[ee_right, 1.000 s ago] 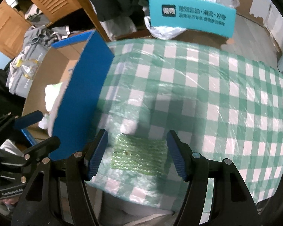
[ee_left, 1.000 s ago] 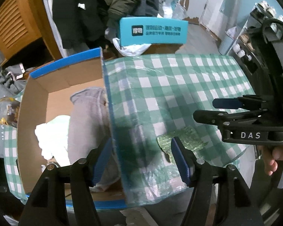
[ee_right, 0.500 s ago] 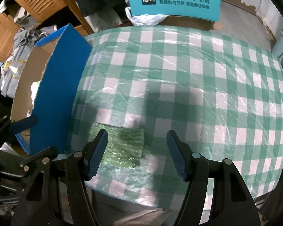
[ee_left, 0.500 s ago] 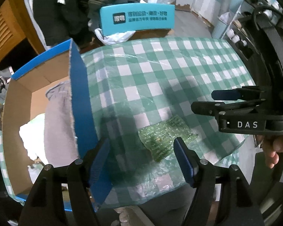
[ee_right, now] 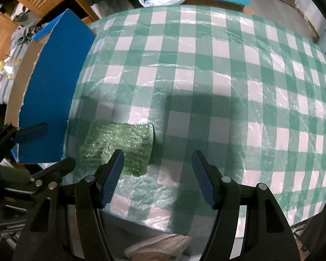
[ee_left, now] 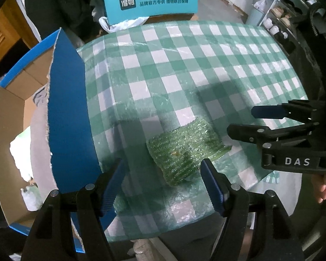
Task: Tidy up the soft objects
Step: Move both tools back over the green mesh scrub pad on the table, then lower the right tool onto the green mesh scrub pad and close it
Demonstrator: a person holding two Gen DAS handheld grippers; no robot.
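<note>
Left wrist view looks steeply down on a tabletop (ee_left: 184,69) under a green-and-white checked cover, where a green bubble-wrap sheet (ee_left: 184,150) lies flat near the tabletop's near edge. The left claw (ee_left: 163,182) hangs above that sheet with its blue pads spread wide and nothing between them; the sheet shows in the gap, apart from both pads. Left of the sheet stands an open cardboard box (ee_left: 67,113) with blue outer walls, its near wall just beside the tabletop's left edge. Grey and white soft items (ee_left: 34,143) sit inside the box. Right of the sheet, the right claw (ee_left: 241,119) reaches in from the side, a hand (ee_left: 321,184) behind it. A teal chair back (ee_left: 152,2) with white print rises beyond the tabletop's far edge.

Seen from the right wrist, the right claw (ee_right: 157,180) is also spread wide and empty, the sheet (ee_right: 119,148) under its left pad and the box wall (ee_right: 52,91) further left.
</note>
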